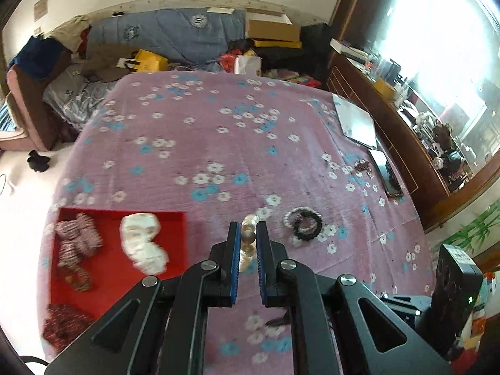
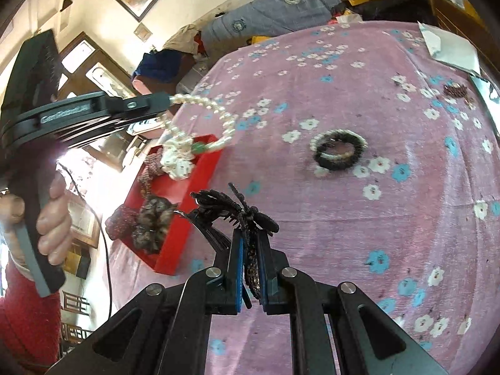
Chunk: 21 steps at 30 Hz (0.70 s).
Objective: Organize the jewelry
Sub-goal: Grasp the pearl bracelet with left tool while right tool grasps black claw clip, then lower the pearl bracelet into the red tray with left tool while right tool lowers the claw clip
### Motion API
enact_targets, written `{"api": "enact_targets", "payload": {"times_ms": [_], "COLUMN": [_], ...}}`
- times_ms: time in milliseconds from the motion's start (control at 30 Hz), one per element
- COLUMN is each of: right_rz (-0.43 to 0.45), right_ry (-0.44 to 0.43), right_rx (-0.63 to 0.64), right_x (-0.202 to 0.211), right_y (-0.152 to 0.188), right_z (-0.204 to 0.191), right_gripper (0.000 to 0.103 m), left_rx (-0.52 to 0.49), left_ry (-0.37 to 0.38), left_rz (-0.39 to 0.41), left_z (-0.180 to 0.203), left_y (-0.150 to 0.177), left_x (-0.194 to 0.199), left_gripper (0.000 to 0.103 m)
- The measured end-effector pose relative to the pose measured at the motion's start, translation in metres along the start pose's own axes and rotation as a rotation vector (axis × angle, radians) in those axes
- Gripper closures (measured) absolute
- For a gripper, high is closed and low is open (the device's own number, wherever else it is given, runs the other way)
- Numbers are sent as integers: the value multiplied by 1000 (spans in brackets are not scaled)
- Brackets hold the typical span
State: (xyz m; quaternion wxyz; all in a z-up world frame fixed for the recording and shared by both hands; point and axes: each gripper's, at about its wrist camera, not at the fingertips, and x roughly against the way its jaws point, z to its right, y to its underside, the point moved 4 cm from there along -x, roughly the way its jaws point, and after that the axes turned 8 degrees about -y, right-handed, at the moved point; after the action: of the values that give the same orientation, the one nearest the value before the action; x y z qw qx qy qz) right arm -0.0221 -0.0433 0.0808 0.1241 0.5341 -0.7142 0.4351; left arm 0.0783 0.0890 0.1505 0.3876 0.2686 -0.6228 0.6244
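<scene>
My left gripper (image 1: 248, 234) is shut on a white pearl necklace (image 1: 249, 232); in the right wrist view the necklace (image 2: 215, 111) hangs from it in a loop over the red tray (image 2: 175, 250). The tray (image 1: 170, 225) holds white pearl pieces (image 1: 142, 243) and dark beaded pieces (image 1: 78, 240). My right gripper (image 2: 250, 237) is shut on a black beaded hair comb (image 2: 234, 209), held above the bed beside the tray. A black-and-white bracelet stack (image 1: 303, 225) lies on the pink floral bedspread, also in the right wrist view (image 2: 339, 153).
A small reddish bead piece (image 1: 362, 168) and a dark phone (image 1: 387, 175) lie near the bed's right edge, with a white sheet (image 1: 356, 118) beyond. A wooden dresser with mirror (image 1: 406, 125) borders the right. Clutter and boxes (image 1: 272, 28) lie past the bed.
</scene>
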Motion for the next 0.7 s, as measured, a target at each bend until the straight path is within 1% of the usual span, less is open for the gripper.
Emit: {"api": "enact_targets", "payload": {"times_ms": [167,300,500,700], "right_rz": [11,7,-11,-41], "right_ry": [-24,-37,-46,-43], "right_rx": [24,42,61,95], "right_x": [-10,-22,-42,-69], "right_y": [-8,-12,-14,-17], "right_z": [-24,-43,-66,-91], "right_gripper": [94,94,94,93], "left_rx": [23,62,100,128], "left_ry": [-75,-110,-135,-127], "left_rz": [19,7,-15,-39], "left_z": [-45,-81,-121,-145], "left_y": [5,12,24,38], "left_x": [27,35,35,26], "left_gripper": [94,94,94,94]}}
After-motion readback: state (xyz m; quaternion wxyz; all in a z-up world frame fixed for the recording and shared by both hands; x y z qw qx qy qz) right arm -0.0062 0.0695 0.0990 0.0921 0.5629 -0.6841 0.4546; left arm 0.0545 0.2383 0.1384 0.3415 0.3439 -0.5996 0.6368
